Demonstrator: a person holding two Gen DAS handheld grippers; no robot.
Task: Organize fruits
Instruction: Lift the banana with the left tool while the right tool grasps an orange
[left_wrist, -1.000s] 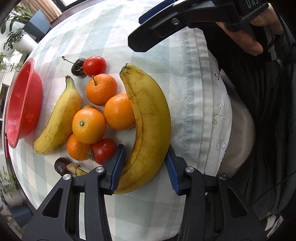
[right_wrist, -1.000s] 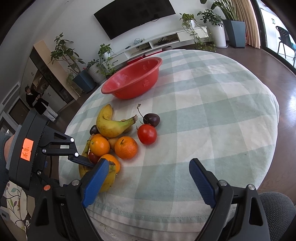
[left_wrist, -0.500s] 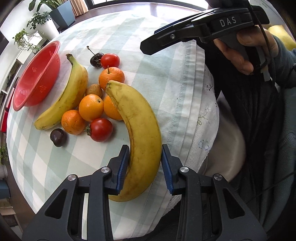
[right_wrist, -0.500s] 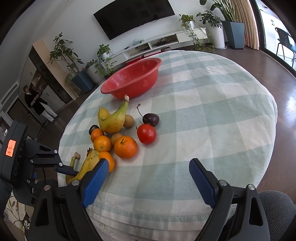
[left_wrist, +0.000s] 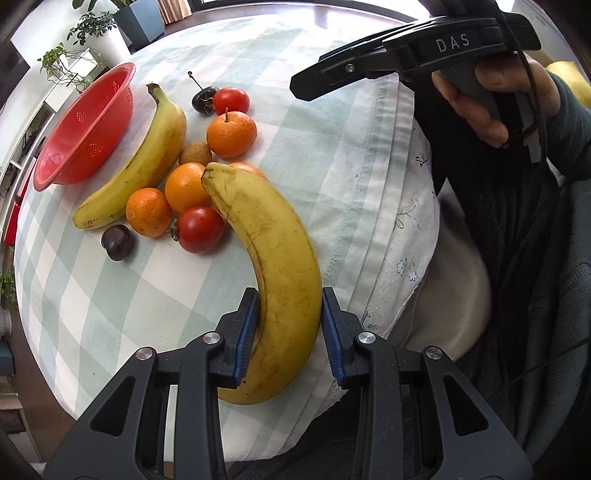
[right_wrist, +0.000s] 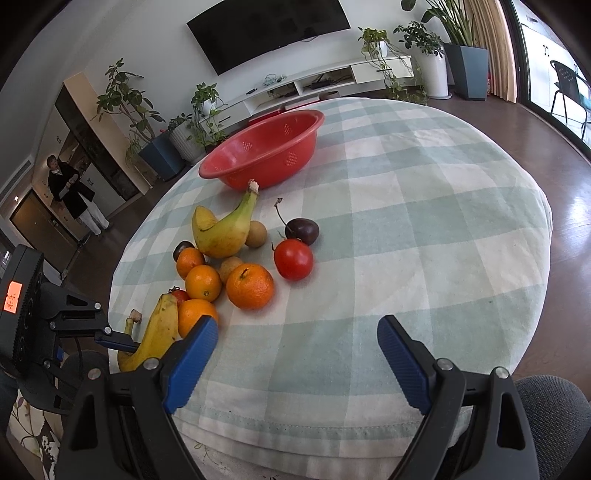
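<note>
Pinched at its lower middle in the left gripper (left_wrist: 289, 328): a large banana (left_wrist: 273, 266), lifted at 6 o'clock of the fruit pile, tip overhanging the oranges (left_wrist: 186, 186). Spread wide and empty, the right gripper (right_wrist: 297, 363), poised above bare checked tablecloth (right_wrist: 424, 229). Step in hand, seemingly: carrying the banana off. Next, probably: a swing toward the red colander (left_wrist: 85, 125) at 10 o'clock, clear of the tomato (left_wrist: 200, 229).
</note>
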